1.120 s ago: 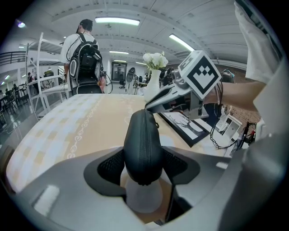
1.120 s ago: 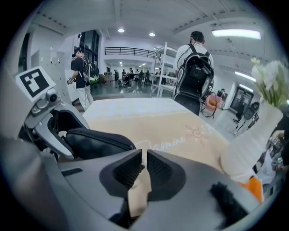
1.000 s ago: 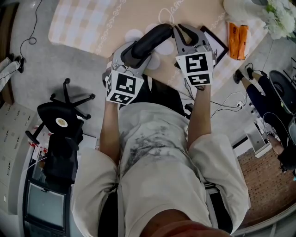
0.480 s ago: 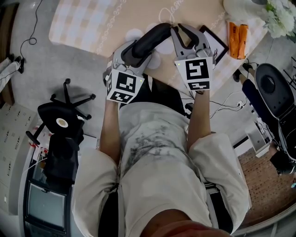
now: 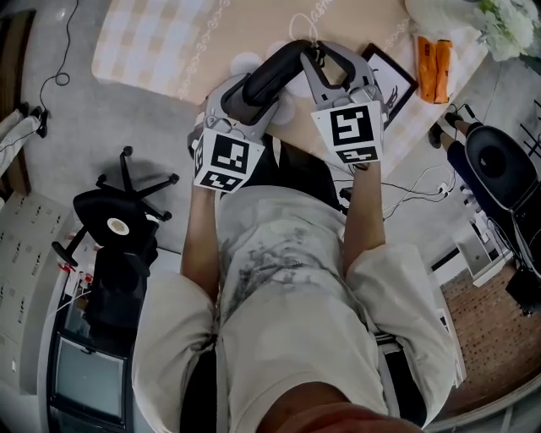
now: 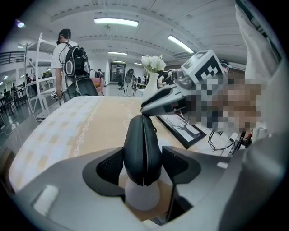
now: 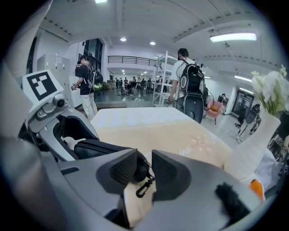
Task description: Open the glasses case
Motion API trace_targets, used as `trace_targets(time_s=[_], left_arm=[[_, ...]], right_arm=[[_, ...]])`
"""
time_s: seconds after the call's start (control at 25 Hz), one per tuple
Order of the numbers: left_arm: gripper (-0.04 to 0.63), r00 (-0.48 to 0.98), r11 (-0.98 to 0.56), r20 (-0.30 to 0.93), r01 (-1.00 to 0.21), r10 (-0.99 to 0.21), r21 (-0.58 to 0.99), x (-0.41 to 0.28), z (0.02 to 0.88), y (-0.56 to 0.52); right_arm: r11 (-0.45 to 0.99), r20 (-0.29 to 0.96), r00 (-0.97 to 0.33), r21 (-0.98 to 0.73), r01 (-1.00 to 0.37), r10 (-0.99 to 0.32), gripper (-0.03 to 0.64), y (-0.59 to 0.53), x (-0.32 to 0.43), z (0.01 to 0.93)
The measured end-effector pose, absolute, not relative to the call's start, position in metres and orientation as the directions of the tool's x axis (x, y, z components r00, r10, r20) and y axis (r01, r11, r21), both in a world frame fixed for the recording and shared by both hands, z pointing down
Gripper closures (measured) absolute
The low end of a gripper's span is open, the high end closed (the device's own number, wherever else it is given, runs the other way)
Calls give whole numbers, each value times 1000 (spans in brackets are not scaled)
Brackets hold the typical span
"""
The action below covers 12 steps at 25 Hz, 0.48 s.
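Note:
A black zipped glasses case (image 5: 275, 72) is held off the table, with my left gripper (image 5: 237, 97) shut on its near end. In the left gripper view both pads press the sides of the glasses case (image 6: 142, 151), which stands on edge between them. My right gripper (image 5: 314, 57) sits at the case's far end, and its jaws have just been opening. In the right gripper view the pads stand apart, with the case's tip (image 7: 137, 169) and a small black clip (image 7: 143, 186) hanging loose between them.
The table (image 5: 169, 42) has a checked beige cloth. On it lie a framed picture (image 5: 390, 80), an orange packet (image 5: 435, 72) and a vase of white flowers (image 5: 499, 25). An office chair (image 5: 118, 216) stands on the floor at left. People walk in the background.
My right gripper has shifted a little left and up the picture at the case's far end, and its jaws have spread. The left gripper and the case have kept still.

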<state>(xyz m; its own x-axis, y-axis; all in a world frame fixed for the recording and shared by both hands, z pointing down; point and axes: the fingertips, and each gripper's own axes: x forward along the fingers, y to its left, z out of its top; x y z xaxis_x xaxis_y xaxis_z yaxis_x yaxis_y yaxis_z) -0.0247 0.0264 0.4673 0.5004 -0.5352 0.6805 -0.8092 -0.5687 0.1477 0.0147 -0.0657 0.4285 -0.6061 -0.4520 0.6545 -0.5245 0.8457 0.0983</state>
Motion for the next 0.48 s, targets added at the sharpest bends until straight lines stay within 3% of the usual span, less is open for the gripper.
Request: trace_targets(time_s=[0.48], left_arm=[[323,486,-582,628,-811,-608,64,-48,429,-12]], right_arm=[[858,658,-616,92,-504,-433,517,-59,12,430]])
